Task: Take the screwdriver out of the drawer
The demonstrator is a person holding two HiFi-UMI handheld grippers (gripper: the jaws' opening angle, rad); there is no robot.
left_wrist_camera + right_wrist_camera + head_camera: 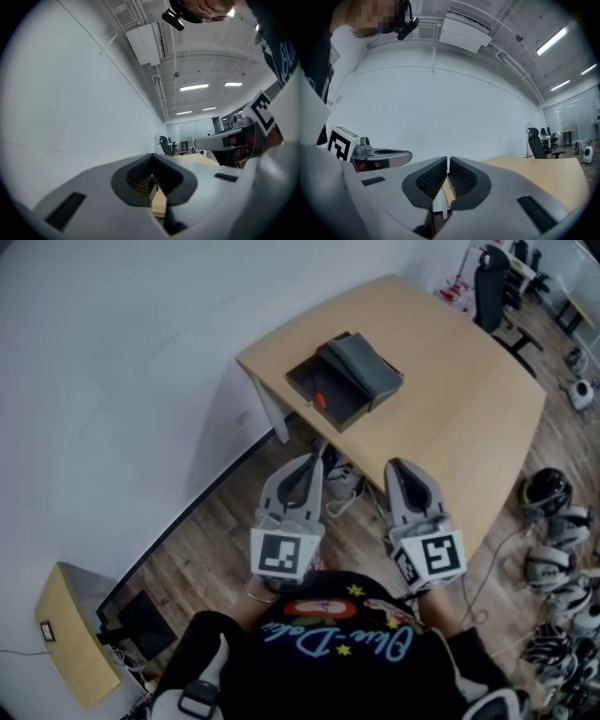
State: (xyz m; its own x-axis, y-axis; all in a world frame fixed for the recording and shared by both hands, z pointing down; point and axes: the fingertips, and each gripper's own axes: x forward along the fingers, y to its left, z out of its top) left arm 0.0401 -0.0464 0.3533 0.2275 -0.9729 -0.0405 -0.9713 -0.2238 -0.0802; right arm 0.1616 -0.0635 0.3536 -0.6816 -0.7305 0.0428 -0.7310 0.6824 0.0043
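**Two closed grippers short of the table, screwdriver in the open drawer**

Both tools were held level and side by side in front of the person, over the wooden floor [202, 540] and not yet over the table [469, 409]. The left gripper [316, 458] had its ribbed pads pressed together with nothing caught between them; its own view showed only a thin sliver of the pale tabletop past the seam. The right gripper [393, 465] was closed as well, its two pads meeting along a narrow vertical line and holding nothing. Each carried its marker cube [284, 554] at the rear, close to the person's dark shirt [328, 652].

On the near corner of the table sat a small grey cabinet [366, 367]. Its drawer [323, 395] stood pulled out toward the table's edge. The screwdriver [320, 399] lay inside that drawer near the front, showing a red-orange handle; its shaft was too small to make out. Both grippers were well apart from it, pointing roughly toward that corner.

A white wall [112, 381] ran along the left. A black office chair [489, 287] stood beyond the far end of the table, and several helmets [548, 493] lay on the floor to the right.
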